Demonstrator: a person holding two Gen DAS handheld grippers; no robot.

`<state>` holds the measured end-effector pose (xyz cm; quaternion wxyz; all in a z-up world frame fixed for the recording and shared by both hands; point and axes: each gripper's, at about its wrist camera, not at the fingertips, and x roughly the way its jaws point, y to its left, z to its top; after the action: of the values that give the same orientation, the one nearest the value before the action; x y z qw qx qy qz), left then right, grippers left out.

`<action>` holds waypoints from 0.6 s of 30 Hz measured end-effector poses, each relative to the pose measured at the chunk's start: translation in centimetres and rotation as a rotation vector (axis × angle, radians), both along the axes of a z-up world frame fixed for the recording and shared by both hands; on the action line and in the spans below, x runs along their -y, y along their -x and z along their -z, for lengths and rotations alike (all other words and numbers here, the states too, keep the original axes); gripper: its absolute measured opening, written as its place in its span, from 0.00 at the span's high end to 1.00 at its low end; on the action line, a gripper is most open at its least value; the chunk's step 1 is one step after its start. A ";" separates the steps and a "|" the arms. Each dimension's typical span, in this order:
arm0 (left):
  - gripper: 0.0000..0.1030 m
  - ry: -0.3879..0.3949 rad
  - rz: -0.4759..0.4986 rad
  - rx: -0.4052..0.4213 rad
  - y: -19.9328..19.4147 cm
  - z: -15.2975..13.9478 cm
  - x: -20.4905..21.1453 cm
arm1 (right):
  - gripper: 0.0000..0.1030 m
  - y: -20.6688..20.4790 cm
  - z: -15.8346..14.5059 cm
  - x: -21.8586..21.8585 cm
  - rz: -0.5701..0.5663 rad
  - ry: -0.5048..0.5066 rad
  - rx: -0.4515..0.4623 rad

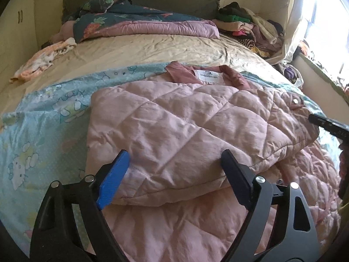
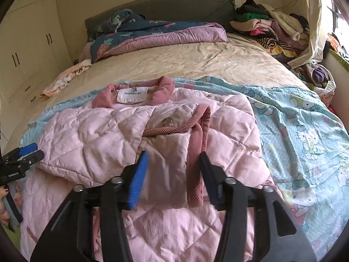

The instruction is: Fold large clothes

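A pink quilted jacket (image 1: pixel 185 126) lies on a light blue cartoon sheet (image 1: pixel 43 135) on the bed, its collar and white label (image 1: pixel 208 75) at the far end, one side folded over the middle. My left gripper (image 1: pixel 174 163) is open and empty, its jaws hovering over the folded near edge. In the right wrist view the jacket (image 2: pixel 104 139) has a sleeve with a corduroy cuff (image 2: pixel 196 148) laid across it. My right gripper (image 2: pixel 173 168) is open, jaws either side of the sleeve end, not closed on it. Each gripper shows in the other view: the left (image 2: pixel 28 150) and the right (image 1: pixel 327 126).
A beige bedsheet (image 1: pixel 141 50) covers the far bed. A folded purple and floral quilt (image 1: pixel 141 25) lies by the headboard. A pile of clothes (image 1: pixel 250 26) sits at the far right corner. A small peach garment (image 1: pixel 43 61) lies at the left. Cupboards (image 2: pixel 28 43) stand left.
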<state>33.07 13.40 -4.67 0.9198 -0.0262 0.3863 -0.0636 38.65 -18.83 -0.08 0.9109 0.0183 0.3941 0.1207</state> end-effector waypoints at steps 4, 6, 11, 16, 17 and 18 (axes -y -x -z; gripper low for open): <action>0.24 0.002 0.002 -0.030 -0.3 0.8 0.0 | 0.50 0.2 -0.9 -0.7 -0.005 0.045 0.032; 0.24 0.015 0.002 -0.051 -0.5 1.5 -0.2 | 0.46 0.4 -1.6 -1.3 -0.022 0.050 0.051; 0.24 0.028 -0.004 -0.074 -0.7 2.5 -0.3 | 0.40 0.4 -2.4 -4.2 -0.129 0.081 0.054; 0.24 0.031 -0.004 -0.086 -0.8 2.8 -0.4 | 0.37 -0.3 -1.9 -7.9 -0.223 0.110 0.011; 0.24 0.031 -0.004 -0.088 -0.9 2.8 -0.4 | 0.37 -0.6 -1.6 -8.7 -0.238 0.125 0.004; 0.24 0.030 -0.003 -0.088 -0.9 2.8 -0.4 | 0.37 -0.9 -1.2 -9.3 -0.246 0.138 -0.002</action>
<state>33.98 13.80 -7.42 0.9014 -0.0433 0.4256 -0.0666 39.57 -9.56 1.13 0.8880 -0.0928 0.4015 0.2041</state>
